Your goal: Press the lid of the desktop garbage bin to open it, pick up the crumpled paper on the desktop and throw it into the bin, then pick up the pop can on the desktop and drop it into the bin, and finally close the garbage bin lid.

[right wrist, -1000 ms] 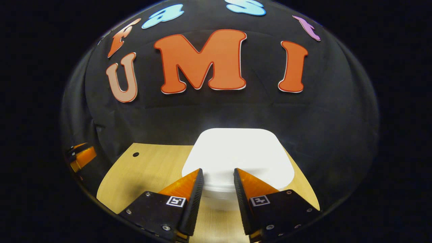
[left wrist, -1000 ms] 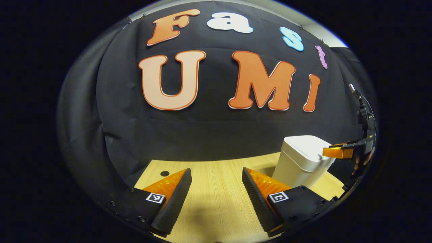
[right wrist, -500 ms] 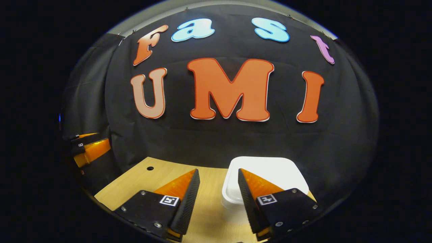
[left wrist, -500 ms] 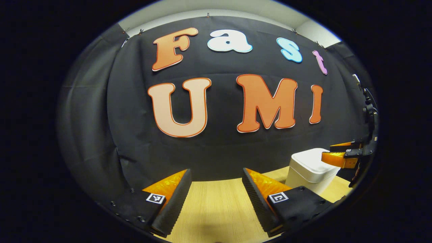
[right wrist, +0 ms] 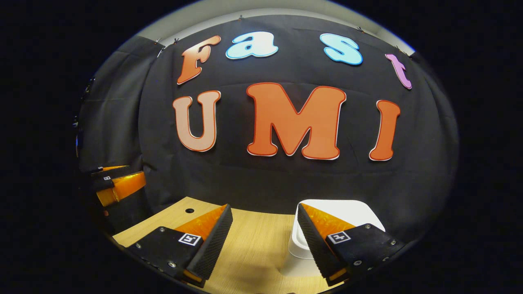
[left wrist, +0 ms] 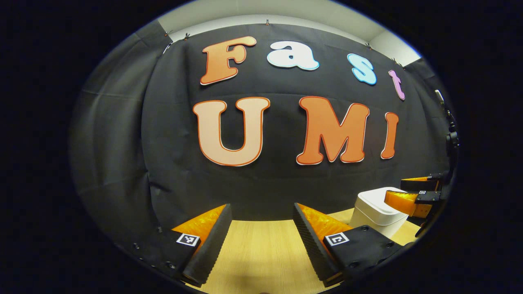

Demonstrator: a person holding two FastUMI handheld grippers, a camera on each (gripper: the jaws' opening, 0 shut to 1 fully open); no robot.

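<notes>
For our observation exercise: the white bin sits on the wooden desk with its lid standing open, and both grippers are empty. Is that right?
Not quite. The bin has its lid down flat, as the right gripper view shows. It does sit on the wooden desk, and both grippers are empty.

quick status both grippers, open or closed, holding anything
Left gripper: jaws open, holding nothing, over bare desktop.
Right gripper: jaws open, holding nothing, the garbage bin with its lid down just beyond it.
</notes>
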